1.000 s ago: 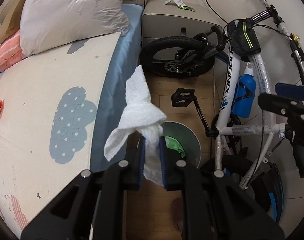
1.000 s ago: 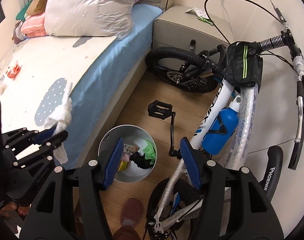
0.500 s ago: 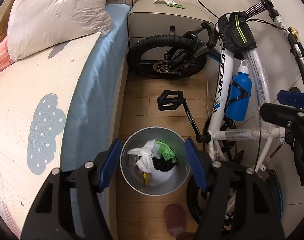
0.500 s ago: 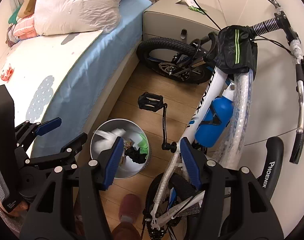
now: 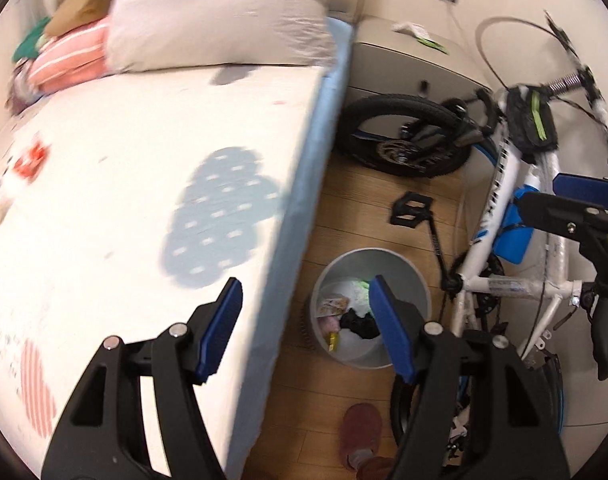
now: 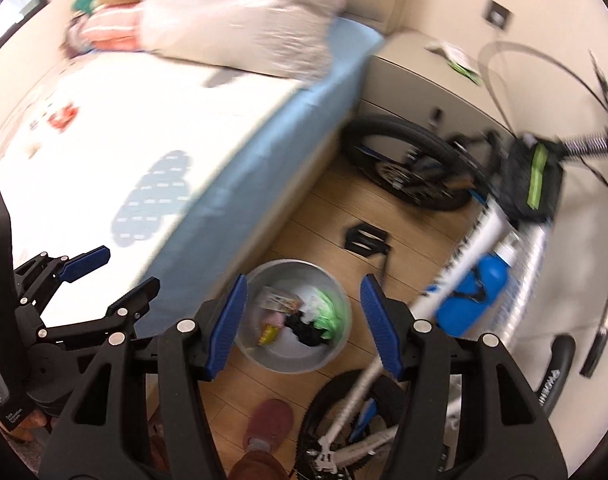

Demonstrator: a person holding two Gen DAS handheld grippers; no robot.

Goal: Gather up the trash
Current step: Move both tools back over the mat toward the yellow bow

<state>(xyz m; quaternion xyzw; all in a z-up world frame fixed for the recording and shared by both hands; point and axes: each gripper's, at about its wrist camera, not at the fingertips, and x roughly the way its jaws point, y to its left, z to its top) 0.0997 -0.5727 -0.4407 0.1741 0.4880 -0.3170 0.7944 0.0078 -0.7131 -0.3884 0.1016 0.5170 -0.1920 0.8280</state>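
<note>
While both tongs, left (image 5: 305, 320) and right (image 6: 302, 320), gape empty: bin (image 5: 417, 280) holding trash, floor right of bed (image 5: 124, 184)

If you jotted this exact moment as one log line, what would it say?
left gripper: open, empty | right gripper: open, empty | bin: on floor beside bed, holds trash | red scrap: on bed

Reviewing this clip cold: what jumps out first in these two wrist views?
The white bicycle with a blue bottle fills the right side, leaning along the wall. Between it and the bed with its cloud-print cover, a grey trash bin stands on the wood floor, already holding wrappers and tissue. Both the left gripper and right gripper hang open and empty above it.
</note>
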